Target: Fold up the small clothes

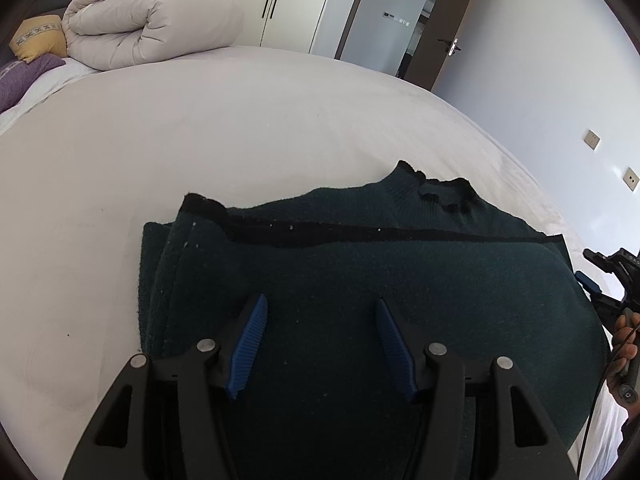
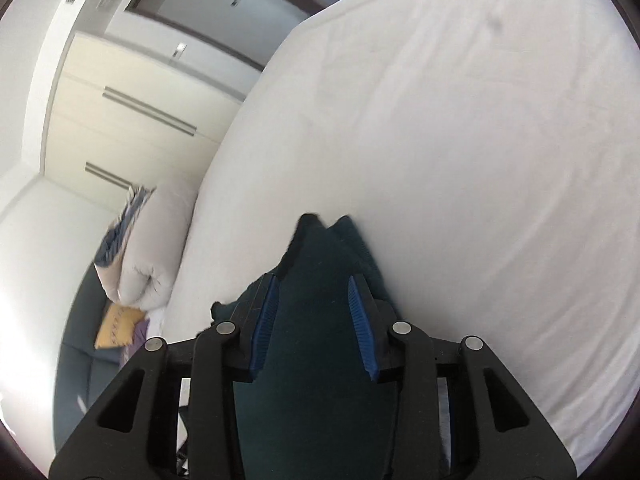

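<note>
On white bed [image 1: 200,152]: my folded dark green sweater [image 1: 360,272].
Left hand-held gripper [image 1: 320,304] wide above it; right hand-held gripper [image 2: 312,284] narrower, grip unclear; wardrobe [image 2: 132,120] behind.

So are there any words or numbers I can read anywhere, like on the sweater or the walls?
No text can be read.
Dark green sweater: no label or print shows.
Panel on the grey wall by the door: marks too small to read.
Right gripper body at the picture's edge: pale marks, too blurred to read.
Yellow cushion: a woven pattern, not letters.
</note>
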`<state>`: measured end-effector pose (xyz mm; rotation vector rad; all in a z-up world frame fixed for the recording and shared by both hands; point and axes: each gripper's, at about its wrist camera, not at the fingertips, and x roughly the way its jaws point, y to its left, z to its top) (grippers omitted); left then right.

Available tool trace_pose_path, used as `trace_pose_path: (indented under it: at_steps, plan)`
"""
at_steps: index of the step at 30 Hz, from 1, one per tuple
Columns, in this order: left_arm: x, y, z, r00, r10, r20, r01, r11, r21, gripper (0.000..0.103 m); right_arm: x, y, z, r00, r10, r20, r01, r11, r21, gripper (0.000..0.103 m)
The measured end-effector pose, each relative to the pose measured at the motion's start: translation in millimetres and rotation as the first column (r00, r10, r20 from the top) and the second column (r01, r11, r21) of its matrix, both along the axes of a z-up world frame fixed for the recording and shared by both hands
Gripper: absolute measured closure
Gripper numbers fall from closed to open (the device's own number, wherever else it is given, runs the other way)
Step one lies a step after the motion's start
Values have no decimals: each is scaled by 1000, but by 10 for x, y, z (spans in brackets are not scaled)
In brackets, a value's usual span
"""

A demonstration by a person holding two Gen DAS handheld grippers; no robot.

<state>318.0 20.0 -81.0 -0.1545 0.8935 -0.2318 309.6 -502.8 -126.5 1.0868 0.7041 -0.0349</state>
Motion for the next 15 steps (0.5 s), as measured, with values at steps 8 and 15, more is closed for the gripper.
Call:
trace_pose_path:
  at_steps: [8, 15]
  plan:
    - [-7, -21, 1, 1000, 1, 4, -1, 1000, 10, 42, -207, 972, 459, 939, 308, 155, -311, 951, -6, 61]
    - [-11, -7, -1, 1000, -1, 6, 1, 1000, 2, 42, -60, 2117, -21, 800, 598, 55, -600, 799, 50, 64]
